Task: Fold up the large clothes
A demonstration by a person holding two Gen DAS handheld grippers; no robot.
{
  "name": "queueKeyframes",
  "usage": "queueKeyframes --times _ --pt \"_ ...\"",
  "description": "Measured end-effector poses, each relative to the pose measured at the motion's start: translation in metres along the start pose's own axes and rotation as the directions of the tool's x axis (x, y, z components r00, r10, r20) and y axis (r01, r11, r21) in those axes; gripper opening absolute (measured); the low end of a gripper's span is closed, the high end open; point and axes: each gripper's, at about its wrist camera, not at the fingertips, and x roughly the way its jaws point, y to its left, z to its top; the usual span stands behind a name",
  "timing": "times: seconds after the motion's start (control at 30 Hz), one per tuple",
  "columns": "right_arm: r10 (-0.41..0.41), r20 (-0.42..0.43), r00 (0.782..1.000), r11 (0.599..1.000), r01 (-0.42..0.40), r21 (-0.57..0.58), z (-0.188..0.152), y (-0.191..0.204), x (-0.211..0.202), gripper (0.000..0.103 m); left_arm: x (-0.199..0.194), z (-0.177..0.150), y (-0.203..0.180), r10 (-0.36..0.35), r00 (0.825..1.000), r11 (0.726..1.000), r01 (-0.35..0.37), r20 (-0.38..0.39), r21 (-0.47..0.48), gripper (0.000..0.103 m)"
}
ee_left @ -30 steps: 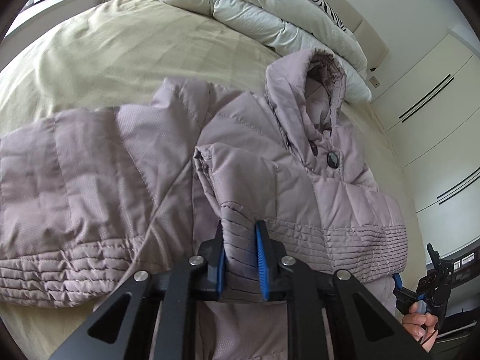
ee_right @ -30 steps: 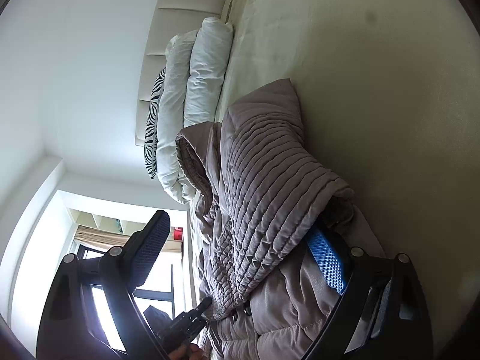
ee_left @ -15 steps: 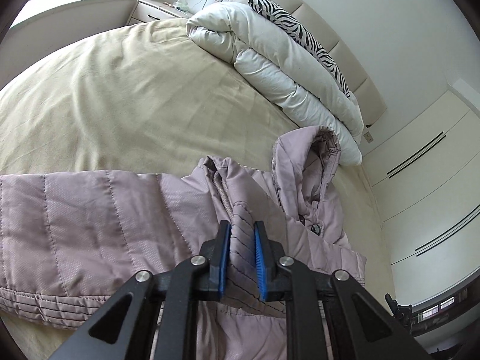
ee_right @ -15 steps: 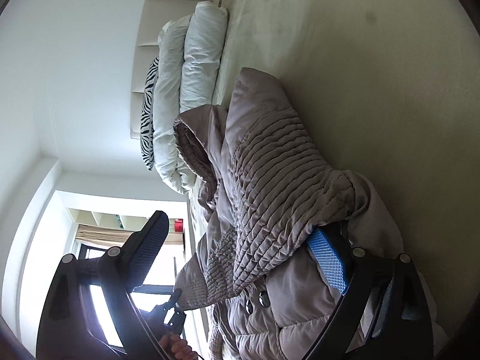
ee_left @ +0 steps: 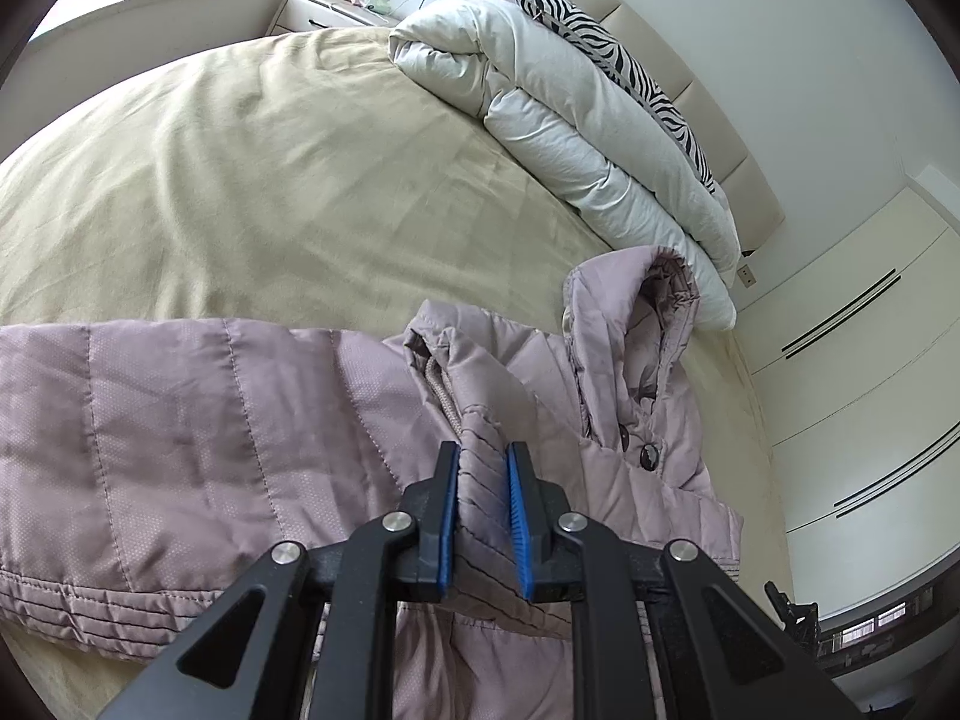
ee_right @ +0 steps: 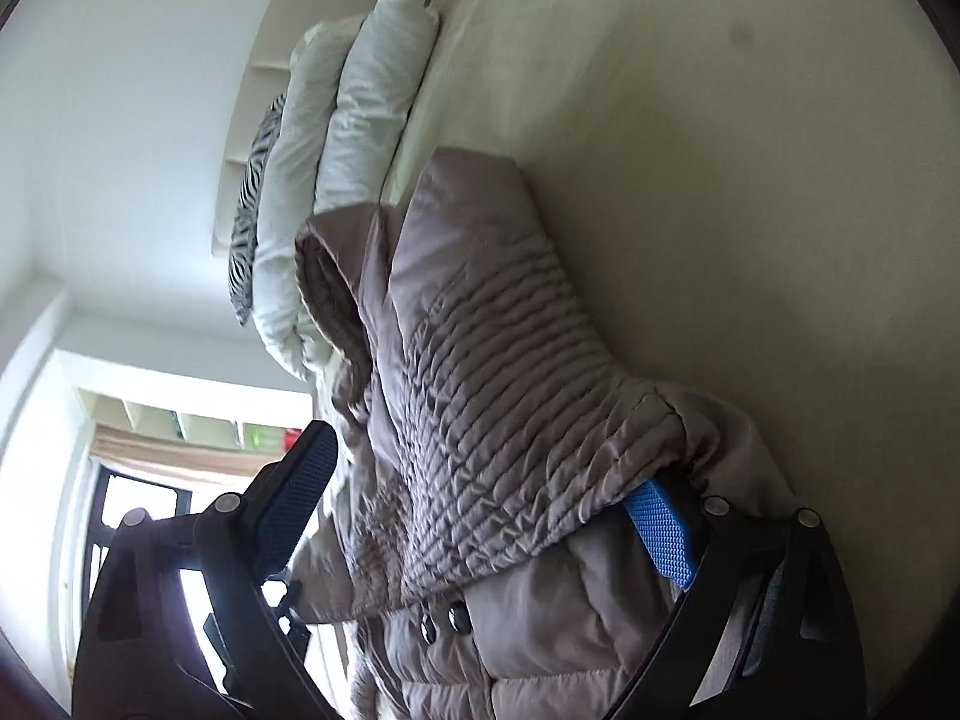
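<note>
A mauve quilted hooded jacket (ee_left: 180,450) lies on a beige bed (ee_left: 270,180). My left gripper (ee_left: 485,510) is shut on the ribbed cuff of a sleeve (ee_left: 480,480), held up over the jacket's body, near the hood (ee_left: 648,324) and dark buttons (ee_left: 648,456). In the right wrist view the jacket (ee_right: 480,390) fills the middle. My right gripper (ee_right: 486,498) is open wide. One blue-padded finger (ee_right: 660,531) lies under the jacket's ribbed fold. The other finger (ee_right: 300,486) stands free of the cloth.
A folded white duvet (ee_left: 570,120) and a zebra-print pillow (ee_left: 612,42) lie at the head of the bed, against a padded headboard. A nightstand (ee_left: 324,9) stands beyond. White wardrobe doors (ee_left: 858,390) line the right side.
My left gripper has lifted the sleeve cuff and drawn it back, so more bare bed shows. In the right wrist view the jacket fold has shifted and spread further between the open fingers.
</note>
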Motion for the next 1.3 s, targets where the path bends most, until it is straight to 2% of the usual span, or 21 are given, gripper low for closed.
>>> queueKeyframes --times 0.1,0.2,0.3,0.43,0.57,0.7,0.8,0.83,0.9,0.97,1.03,1.1,1.17,1.27,1.3 --pt "0.056 0.038 0.998 0.998 -0.057 0.032 0.010 -0.013 -0.007 0.089 0.019 -0.013 0.006 0.034 0.999 0.999 -0.034 -0.024 -0.008 0.017" --pt "0.072 0.047 0.996 0.997 -0.072 0.006 0.008 -0.016 -0.007 0.085 0.032 -0.023 0.014 0.052 0.998 0.998 -0.053 -0.042 -0.019 0.017" --pt "0.099 0.037 0.994 0.995 -0.099 0.000 0.013 -0.019 -0.011 0.085 0.035 -0.026 0.009 0.073 0.996 0.997 -0.072 -0.056 0.028 0.018" --pt "0.062 0.018 0.998 0.997 -0.063 0.053 0.001 -0.016 -0.033 0.087 0.035 -0.027 0.003 0.107 0.992 0.992 -0.102 -0.067 0.075 0.021" --pt "0.046 0.008 0.999 0.995 -0.045 -0.094 -0.014 0.026 -0.060 0.088 0.033 -0.030 0.005 0.150 0.987 0.985 -0.144 -0.053 0.094 0.040" --pt "0.107 0.000 0.994 0.973 -0.105 -0.204 -0.005 0.075 -0.052 0.090 0.034 -0.032 0.009 0.141 0.989 0.988 -0.137 -0.049 0.076 0.043" --pt "0.125 -0.037 0.991 0.962 -0.131 -0.239 0.004 0.096 -0.023 0.090 0.037 -0.031 0.005 0.156 0.987 0.983 -0.150 -0.043 0.106 0.044" --pt "0.112 -0.040 0.993 0.963 -0.119 -0.240 0.007 0.097 -0.011 0.090 0.039 -0.031 0.003 0.164 0.986 0.980 -0.158 -0.043 0.120 0.044" --pt "0.029 -0.029 0.999 0.967 -0.035 -0.252 0.013 0.090 0.012 0.090 0.043 -0.033 -0.002 0.186 0.982 0.972 -0.178 -0.040 0.151 0.045" --pt "-0.050 -0.052 0.997 0.979 0.039 -0.198 0.021 0.063 0.034 0.090 0.047 -0.035 -0.004 0.197 0.980 0.967 -0.187 -0.038 0.171 0.047" --pt "-0.044 -0.068 0.997 0.983 0.031 -0.179 0.023 0.041 0.045 0.089 0.051 -0.037 -0.005 0.191 0.981 0.966 -0.182 -0.034 0.184 0.052" --pt "-0.053 -0.058 0.997 0.972 0.038 -0.233 0.019 0.046 0.045 0.089 0.052 -0.037 -0.004 0.177 0.984 0.967 -0.168 -0.029 0.193 0.057" --pt "-0.084 -0.056 0.995 0.957 0.065 -0.283 0.014 0.056 0.044 0.089 0.048 -0.037 -0.001 0.129 0.991 0.978 -0.123 -0.029 0.167 0.063" --pt "-0.049 -0.038 0.998 0.957 0.036 -0.287 0.010 0.060 0.033 0.092 0.028 -0.039 0.005 0.070 0.998 0.993 -0.068 -0.010 0.098 0.072" --pt "-0.059 -0.034 0.998 0.957 0.047 -0.287 0.010 0.058 0.032 0.093 0.018 -0.040 0.008 0.051 0.999 0.996 -0.051 -0.001 0.079 0.074"
